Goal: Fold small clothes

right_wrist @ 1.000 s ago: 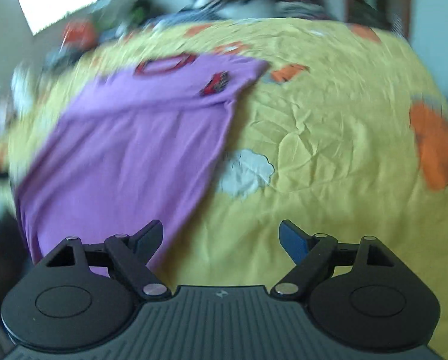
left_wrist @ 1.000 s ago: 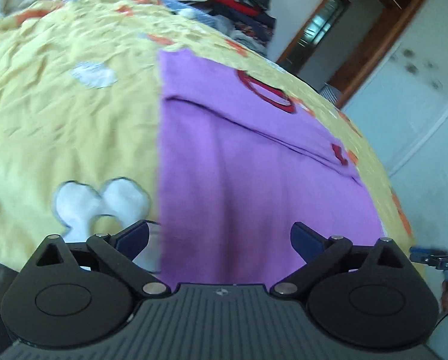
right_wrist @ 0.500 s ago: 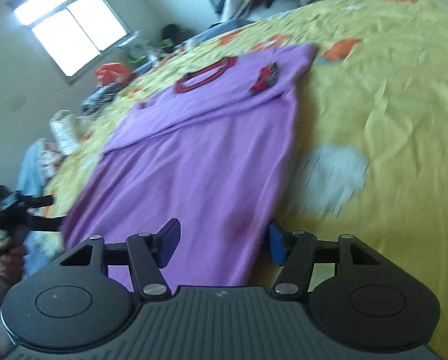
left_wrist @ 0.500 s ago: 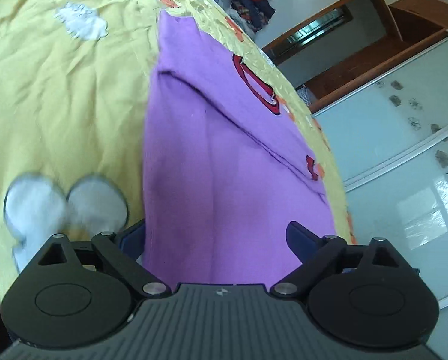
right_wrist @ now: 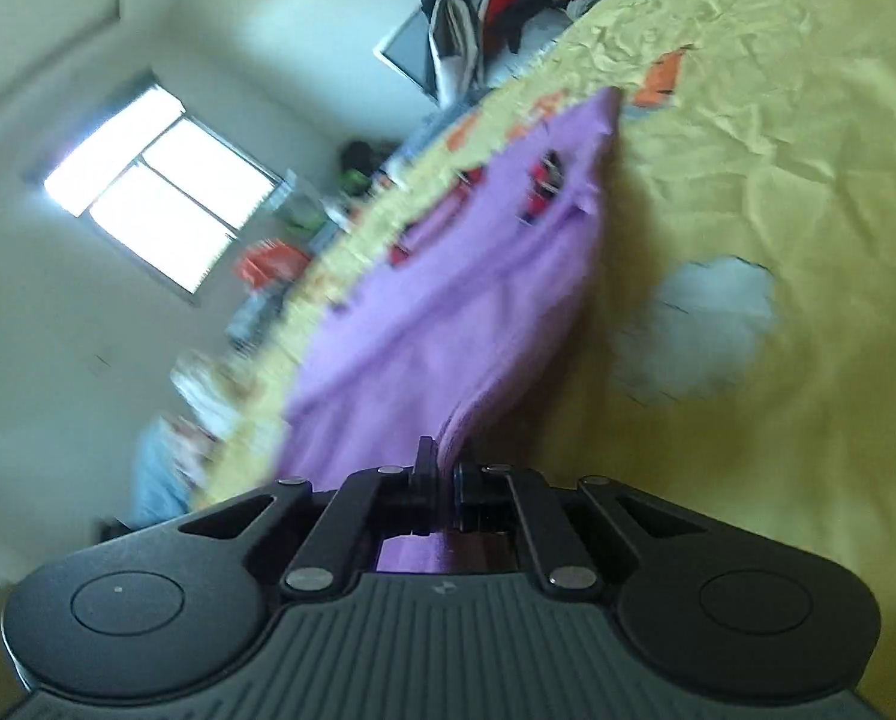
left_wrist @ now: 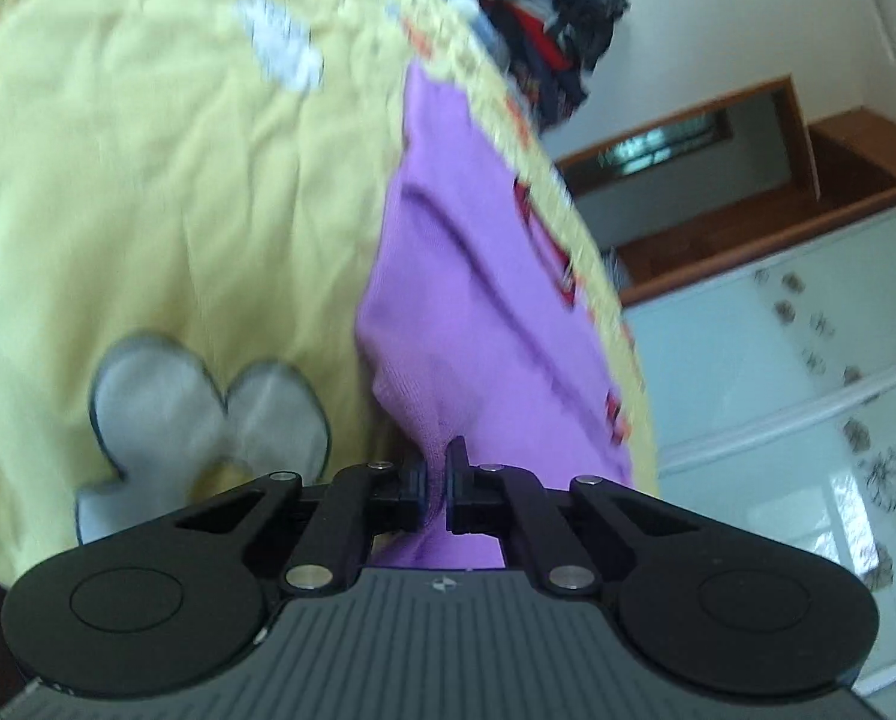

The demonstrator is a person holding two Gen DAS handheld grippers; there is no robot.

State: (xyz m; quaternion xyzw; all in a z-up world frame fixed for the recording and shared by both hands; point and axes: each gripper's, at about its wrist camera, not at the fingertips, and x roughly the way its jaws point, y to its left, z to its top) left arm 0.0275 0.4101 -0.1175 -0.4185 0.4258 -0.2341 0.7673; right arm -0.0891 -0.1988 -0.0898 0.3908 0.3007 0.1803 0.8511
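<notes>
A purple shirt (left_wrist: 478, 300) with a red collar and red trim lies on a yellow bedspread (left_wrist: 148, 180). My left gripper (left_wrist: 437, 474) is shut on the shirt's near left hem corner, and the cloth bunches up between its fingers. In the right wrist view the same purple shirt (right_wrist: 448, 312) stretches away from my right gripper (right_wrist: 442, 477), which is shut on the near right hem corner. Both views are tilted and blurred by motion.
The yellow bedspread (right_wrist: 778, 150) carries white cloud patches (left_wrist: 208, 414) and orange shapes. A pile of dark and red clothes (left_wrist: 544, 30) sits at the far end of the bed. A bright window (right_wrist: 154, 204) and a glass-fronted wardrobe (left_wrist: 808, 390) flank the bed.
Both grippers went from open to shut on the shirt's near hem corners. The hem now bunches up between the fingers, and both cameras have tilted.
</notes>
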